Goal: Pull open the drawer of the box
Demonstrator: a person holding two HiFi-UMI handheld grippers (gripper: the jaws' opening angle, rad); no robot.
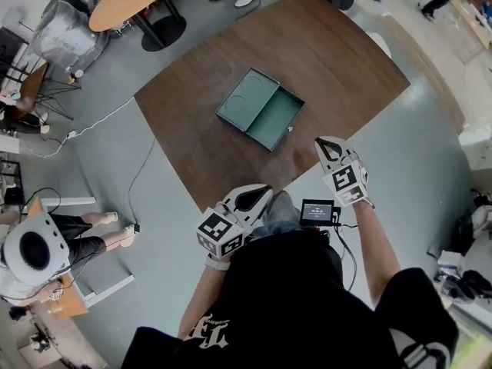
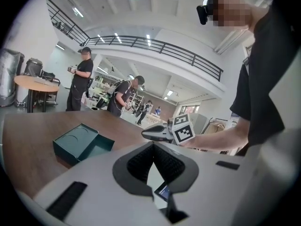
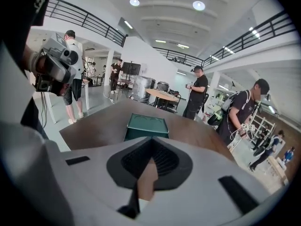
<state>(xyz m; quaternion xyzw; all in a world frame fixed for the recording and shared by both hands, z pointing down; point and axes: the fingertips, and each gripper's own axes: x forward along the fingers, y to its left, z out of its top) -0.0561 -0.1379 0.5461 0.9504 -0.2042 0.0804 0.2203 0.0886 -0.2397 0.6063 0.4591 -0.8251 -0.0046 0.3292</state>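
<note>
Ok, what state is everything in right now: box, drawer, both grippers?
Box: lying flat on the table, not held.
Drawer: pulled out, looks empty.
Left gripper: shut, empty, off the box.
Right gripper: shut, empty, off the box.

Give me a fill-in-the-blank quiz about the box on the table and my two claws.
1. The teal box lies on the brown table with its drawer pulled ___.
2. The left claw and the right claw each hold ___.
3. The jaws of both claws are ___.

Missing words: open; nothing; shut.
</note>
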